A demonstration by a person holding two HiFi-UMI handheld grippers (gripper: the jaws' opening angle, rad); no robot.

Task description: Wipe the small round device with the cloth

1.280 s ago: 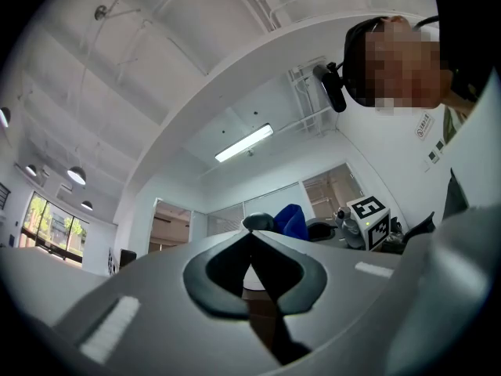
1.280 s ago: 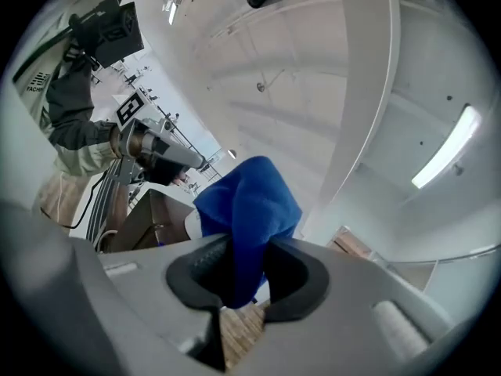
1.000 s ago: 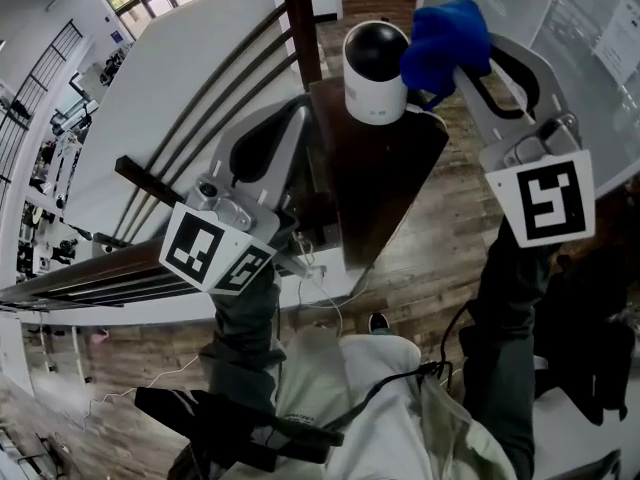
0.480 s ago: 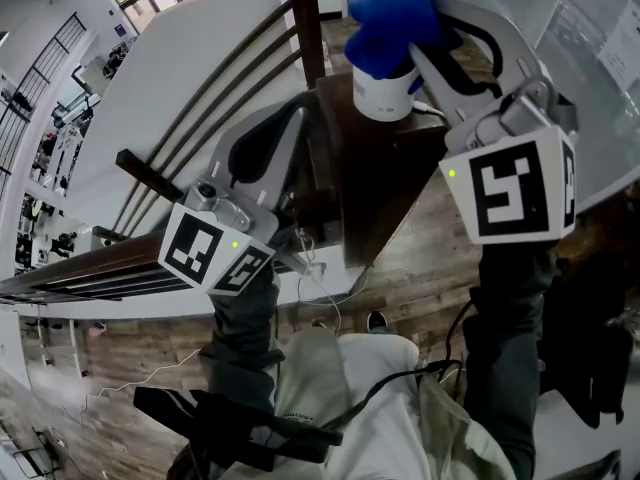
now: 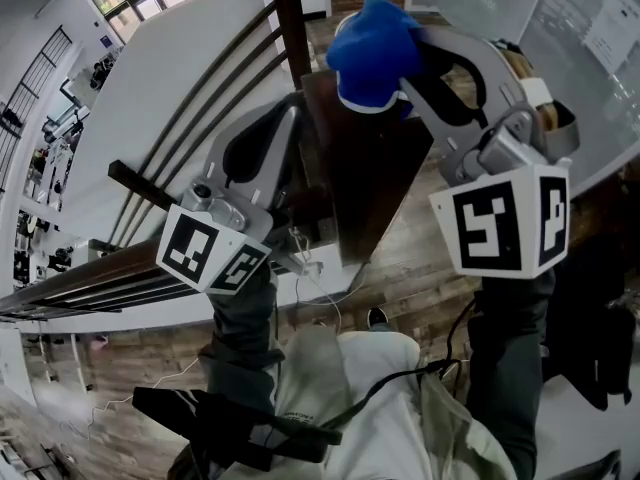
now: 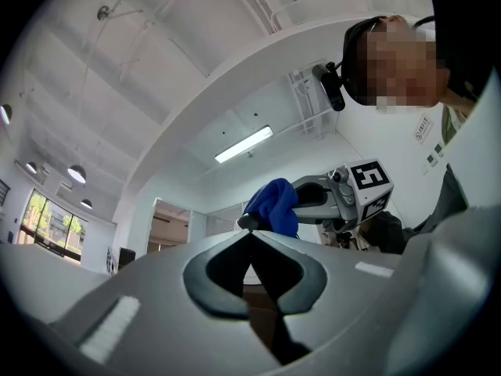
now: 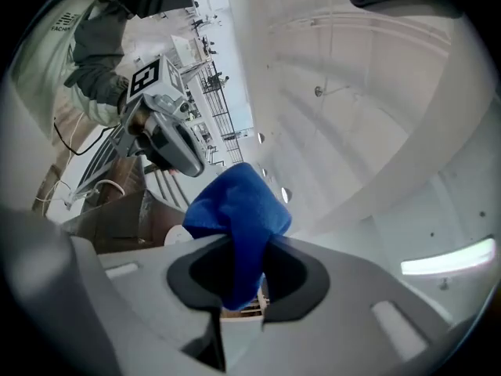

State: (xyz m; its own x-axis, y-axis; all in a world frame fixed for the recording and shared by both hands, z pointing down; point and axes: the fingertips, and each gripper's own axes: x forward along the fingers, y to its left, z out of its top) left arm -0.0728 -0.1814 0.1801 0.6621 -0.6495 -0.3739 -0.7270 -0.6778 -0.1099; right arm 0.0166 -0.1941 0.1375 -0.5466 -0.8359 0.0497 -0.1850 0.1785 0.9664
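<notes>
The small round device (image 5: pixel 362 102) stands at the far end of a dark wooden stand (image 5: pixel 375 183); only its white lower rim shows. A bunched blue cloth (image 5: pixel 373 48) lies over its top. My right gripper (image 5: pixel 407 40) is shut on the cloth and reaches in from the right. In the right gripper view the cloth (image 7: pixel 237 210) hangs between the jaws of the right gripper (image 7: pixel 243 249). My left gripper (image 5: pixel 296 118) rests at the stand's left edge, shut with nothing in it. From the left gripper view, the left gripper (image 6: pixel 250 237) points toward the cloth (image 6: pixel 274 204).
Dark wooden railing slats (image 5: pixel 195 103) run along the left over a white wall. A white cable (image 5: pixel 322 280) trails below the stand. A glass panel with papers (image 5: pixel 585 28) stands at the right. The person's legs are below, over wood flooring (image 5: pixel 420 278).
My right gripper has carried the cloth leftward from beside the device onto its top, and the black dome is now covered. The left gripper has stayed put.
</notes>
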